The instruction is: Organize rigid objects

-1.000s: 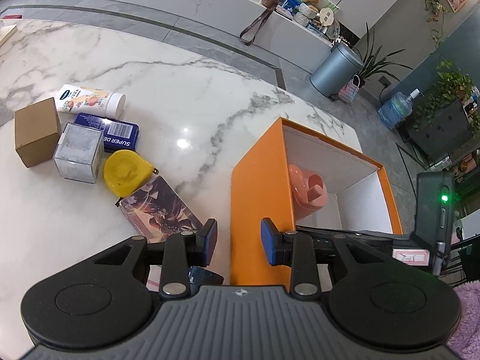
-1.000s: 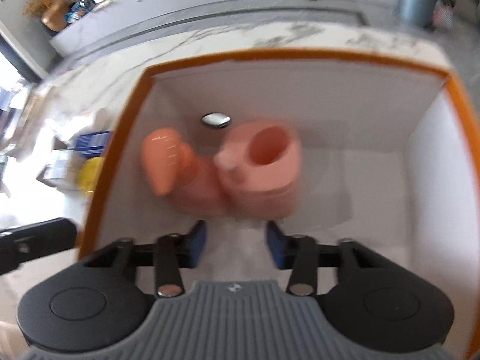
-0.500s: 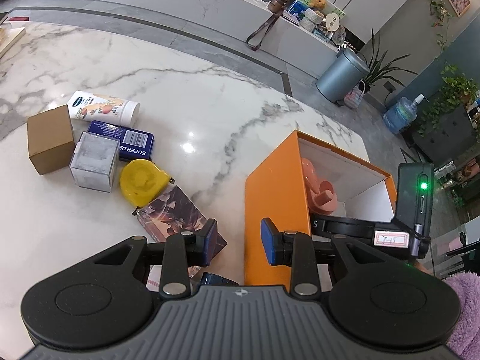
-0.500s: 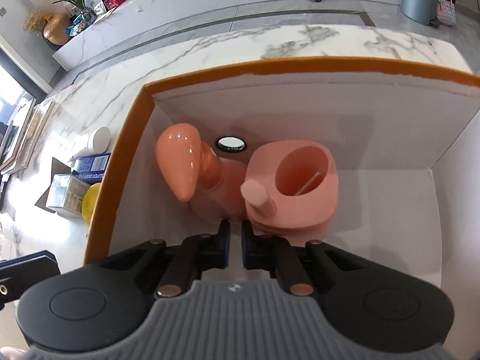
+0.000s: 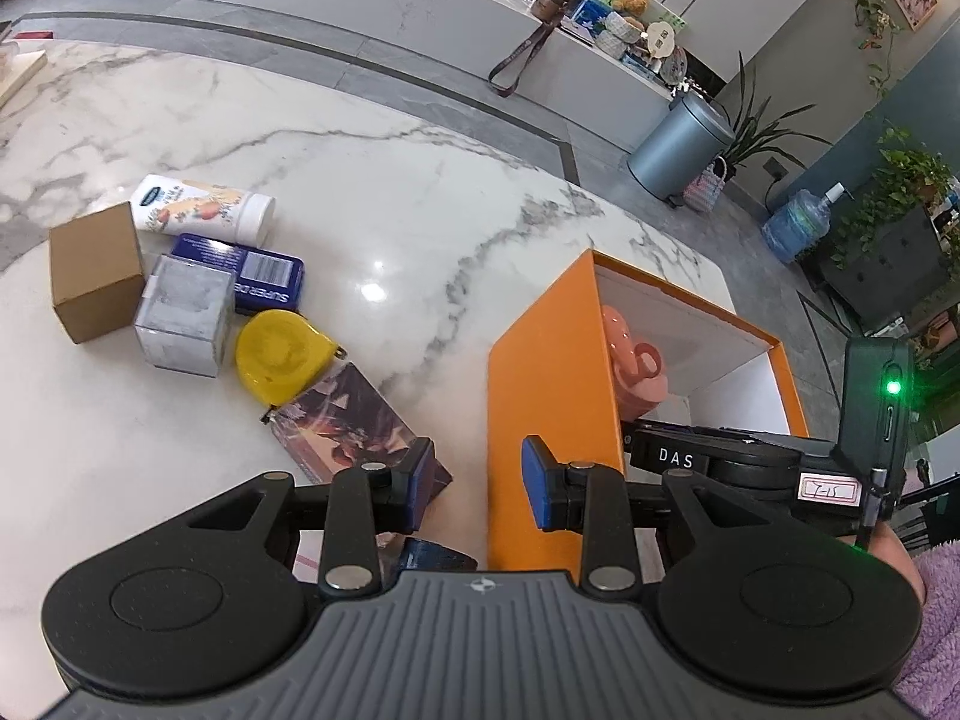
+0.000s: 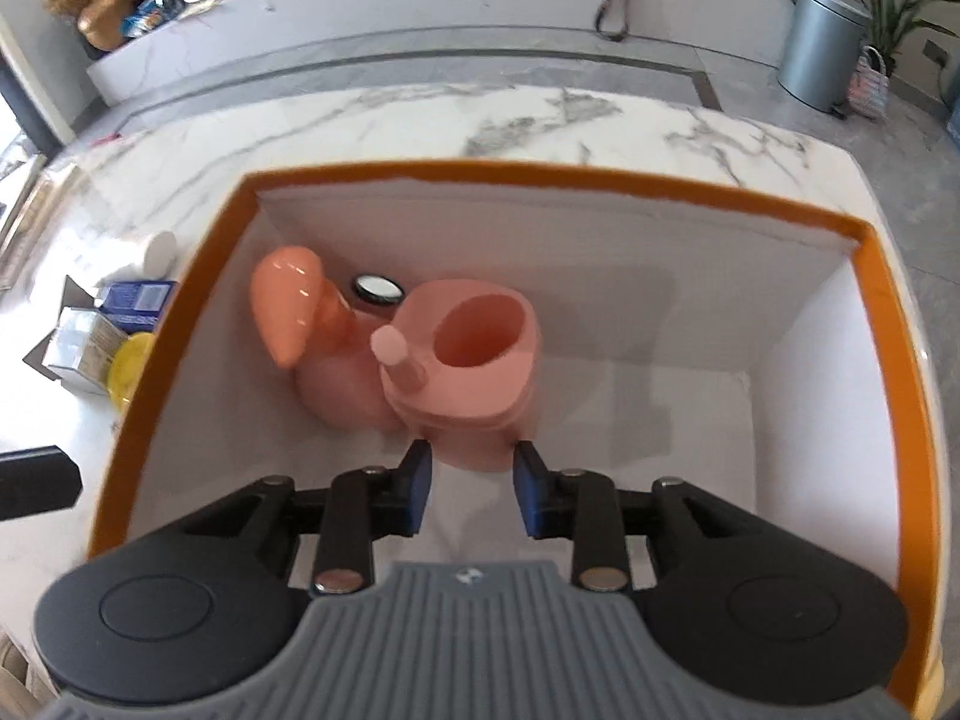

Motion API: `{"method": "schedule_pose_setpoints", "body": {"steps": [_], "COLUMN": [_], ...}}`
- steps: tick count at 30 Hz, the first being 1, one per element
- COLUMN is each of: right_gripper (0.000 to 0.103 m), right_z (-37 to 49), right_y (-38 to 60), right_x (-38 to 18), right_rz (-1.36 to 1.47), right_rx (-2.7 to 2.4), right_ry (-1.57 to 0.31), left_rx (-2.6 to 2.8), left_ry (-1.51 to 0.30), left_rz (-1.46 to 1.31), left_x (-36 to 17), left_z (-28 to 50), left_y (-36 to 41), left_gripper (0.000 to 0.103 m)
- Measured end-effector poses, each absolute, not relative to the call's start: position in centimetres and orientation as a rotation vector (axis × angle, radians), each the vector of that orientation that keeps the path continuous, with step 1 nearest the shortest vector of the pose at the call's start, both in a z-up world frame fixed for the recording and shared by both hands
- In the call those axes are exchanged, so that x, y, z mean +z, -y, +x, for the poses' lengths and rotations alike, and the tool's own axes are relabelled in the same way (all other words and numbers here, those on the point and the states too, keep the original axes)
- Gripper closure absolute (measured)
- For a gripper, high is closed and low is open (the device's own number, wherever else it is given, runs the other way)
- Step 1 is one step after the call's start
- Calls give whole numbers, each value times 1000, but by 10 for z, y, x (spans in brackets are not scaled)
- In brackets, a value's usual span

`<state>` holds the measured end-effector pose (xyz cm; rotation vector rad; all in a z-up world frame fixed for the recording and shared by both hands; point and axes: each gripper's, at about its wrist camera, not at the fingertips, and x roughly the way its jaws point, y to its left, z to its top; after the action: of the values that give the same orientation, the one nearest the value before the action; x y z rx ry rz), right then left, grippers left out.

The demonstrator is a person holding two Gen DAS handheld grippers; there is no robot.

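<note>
An orange box point(image 5: 552, 414) with a white inside point(image 6: 690, 420) stands on the marble table. A pink cup-shaped holder point(image 6: 468, 360) lies in it beside a pink rounded piece point(image 6: 288, 306) and a small round black-rimmed disc point(image 6: 375, 287). My right gripper point(image 6: 474, 492) hangs over the box just short of the holder. Its jaws are opening and the pads touch nothing. My left gripper point(image 5: 477, 483) is open and holds nothing, just outside the box's near corner above an illustrated card box point(image 5: 354, 426).
Left of the orange box lie a yellow tape measure point(image 5: 279, 354), a clear cube box point(image 5: 183, 315), a blue tin point(image 5: 258, 273), a white tube point(image 5: 201, 213) and a brown carton point(image 5: 96, 270). The right gripper's body point(image 5: 750, 468) reaches over the box rim.
My right gripper's jaws were apart, closed on nothing half a second ago, and now stand apart again. The pink items stay in the box. The left view shifted only slightly.
</note>
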<state>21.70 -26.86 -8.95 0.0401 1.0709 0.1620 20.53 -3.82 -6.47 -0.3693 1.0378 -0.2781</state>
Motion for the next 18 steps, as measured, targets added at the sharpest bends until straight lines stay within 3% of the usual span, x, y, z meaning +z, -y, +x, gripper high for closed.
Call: {"method": "schedule_pose_setpoints", "body": {"steps": [8,18], "right_gripper": [72,71], "right_z": [217,146], "right_y": [263,240], "right_x": [-87,-13], "right_rz": [29,161], "right_rx": [146,212], "right_ry": [-1078,-902], "left_rx": [-274,-201], "left_ry": [-989,-920], "left_rz": [-339,-274], "left_x": [-49,-26], "left_z": [192,139], "left_y": [21,-34], "left_gripper": [66,62]}}
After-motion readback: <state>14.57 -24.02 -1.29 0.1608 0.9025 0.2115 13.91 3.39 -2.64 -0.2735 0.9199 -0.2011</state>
